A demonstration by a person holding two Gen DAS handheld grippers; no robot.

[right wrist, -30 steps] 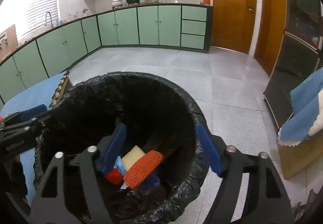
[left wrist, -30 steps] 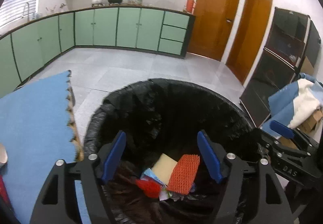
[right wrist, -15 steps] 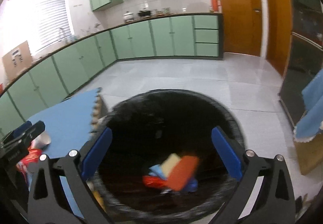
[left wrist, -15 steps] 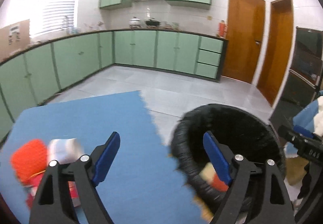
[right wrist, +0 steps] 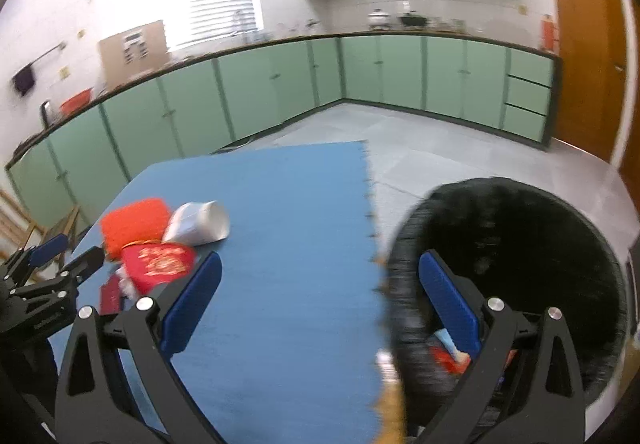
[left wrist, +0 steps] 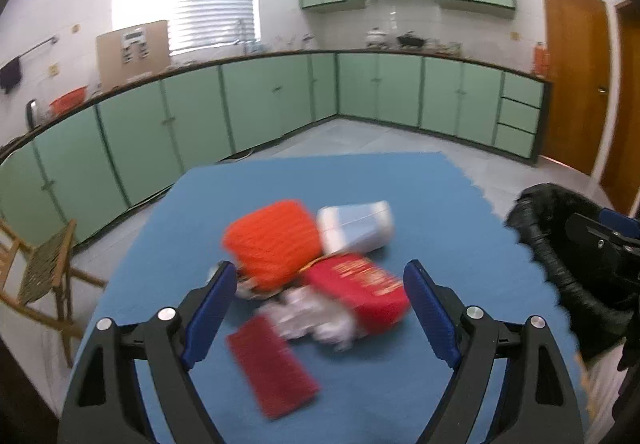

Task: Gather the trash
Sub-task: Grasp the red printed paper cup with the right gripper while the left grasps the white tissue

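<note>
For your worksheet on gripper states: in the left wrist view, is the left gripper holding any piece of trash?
No. The left gripper is open and empty, above the trash pile on the blue mat.

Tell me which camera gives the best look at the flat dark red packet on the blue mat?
The left wrist view: the flat dark red packet lies whole, though blurred, between the open left gripper fingers. In the right wrist view only a thin dark red sliver shows, far left, partly hidden behind the left gripper.

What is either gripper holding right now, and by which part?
Nothing. The left gripper is open above the trash pile on the blue mat, clamping nothing. The right gripper is open too, with only mat and bin between its fingers.
</note>
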